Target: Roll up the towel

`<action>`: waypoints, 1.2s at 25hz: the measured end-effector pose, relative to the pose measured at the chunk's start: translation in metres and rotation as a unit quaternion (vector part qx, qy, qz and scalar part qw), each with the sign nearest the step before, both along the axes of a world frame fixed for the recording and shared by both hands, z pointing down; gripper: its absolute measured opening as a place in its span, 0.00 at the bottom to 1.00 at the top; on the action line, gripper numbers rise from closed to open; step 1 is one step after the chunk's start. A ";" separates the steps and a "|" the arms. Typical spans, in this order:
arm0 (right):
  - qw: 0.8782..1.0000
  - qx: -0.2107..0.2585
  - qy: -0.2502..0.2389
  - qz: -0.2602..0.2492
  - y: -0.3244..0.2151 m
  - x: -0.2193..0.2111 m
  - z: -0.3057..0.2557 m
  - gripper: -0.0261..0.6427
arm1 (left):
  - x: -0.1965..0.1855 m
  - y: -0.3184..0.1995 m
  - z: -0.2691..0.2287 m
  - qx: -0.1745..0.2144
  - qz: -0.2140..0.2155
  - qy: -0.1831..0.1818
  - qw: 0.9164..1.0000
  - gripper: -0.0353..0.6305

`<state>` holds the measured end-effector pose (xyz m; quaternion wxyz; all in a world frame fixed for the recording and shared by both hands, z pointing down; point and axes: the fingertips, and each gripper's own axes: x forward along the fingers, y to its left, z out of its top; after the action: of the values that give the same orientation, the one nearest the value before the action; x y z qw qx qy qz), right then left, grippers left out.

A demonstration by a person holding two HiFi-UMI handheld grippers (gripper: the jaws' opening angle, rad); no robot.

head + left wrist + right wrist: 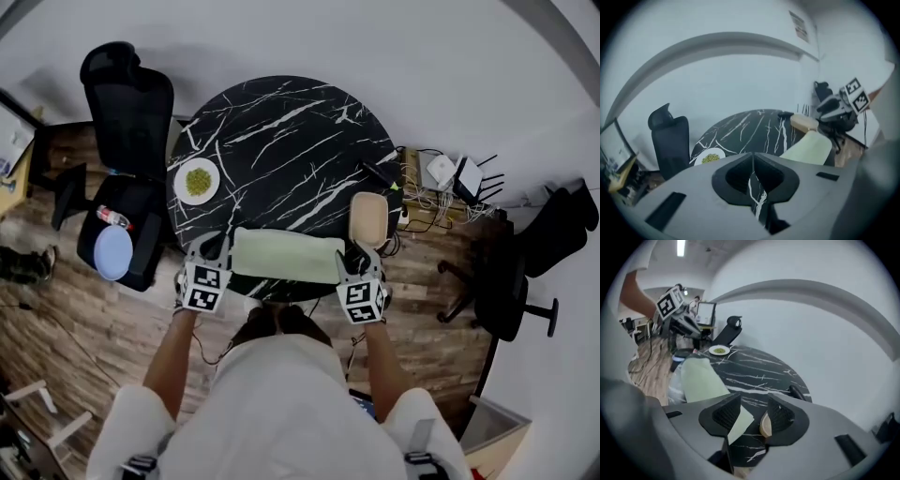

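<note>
A pale green towel (286,255) lies spread flat along the near edge of the round black marble table (281,141). My left gripper (212,255) hovers at the towel's left end, its jaws shut with nothing between them (752,161); the towel (808,147) shows off to its right. My right gripper (357,261) is at the towel's right end. Its jaws stand open (750,416), and a corner of the towel (698,378) lies below the gap, not pinched by the pads.
A white plate of green food (197,180) sits on the table's left. A tan tray (368,218) rests by the right gripper, a black device (380,173) beyond it. A black office chair (127,122) holding a blue plate (112,251) stands left. Cables and routers (445,183) lie right.
</note>
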<state>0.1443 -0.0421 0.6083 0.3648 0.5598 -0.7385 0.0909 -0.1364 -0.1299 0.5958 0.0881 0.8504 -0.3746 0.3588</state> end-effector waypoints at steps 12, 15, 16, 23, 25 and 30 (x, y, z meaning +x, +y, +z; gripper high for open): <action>0.949 0.248 -0.190 -0.032 -0.021 -0.022 -0.230 0.03 | 0.044 0.012 -0.229 0.139 0.070 0.295 0.943 0.06; 0.932 0.292 -0.203 -0.067 -0.018 -0.041 -0.281 0.03 | 0.050 0.026 -0.263 0.152 0.097 0.316 0.931 0.06; 0.926 0.310 -0.202 -0.074 -0.017 -0.046 -0.296 0.03 | 0.051 0.031 -0.269 0.154 0.104 0.316 0.930 0.06; 0.919 0.318 -0.223 -0.074 -0.008 -0.048 -0.313 0.03 | 0.042 0.045 -0.264 0.143 0.084 0.306 0.938 0.06; 0.925 0.294 -0.229 -0.077 -0.005 -0.053 -0.299 0.03 | 0.039 0.049 -0.265 0.143 0.080 0.316 0.934 0.06; 0.924 0.291 -0.237 -0.081 0.001 -0.064 -0.296 0.03 | 0.042 0.060 -0.262 0.142 0.090 0.303 0.938 0.06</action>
<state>0.0800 -0.0408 0.3126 0.0068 0.5416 -0.8402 -0.0277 -0.0949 -0.0696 0.3333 0.0432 0.9525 -0.2995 0.0334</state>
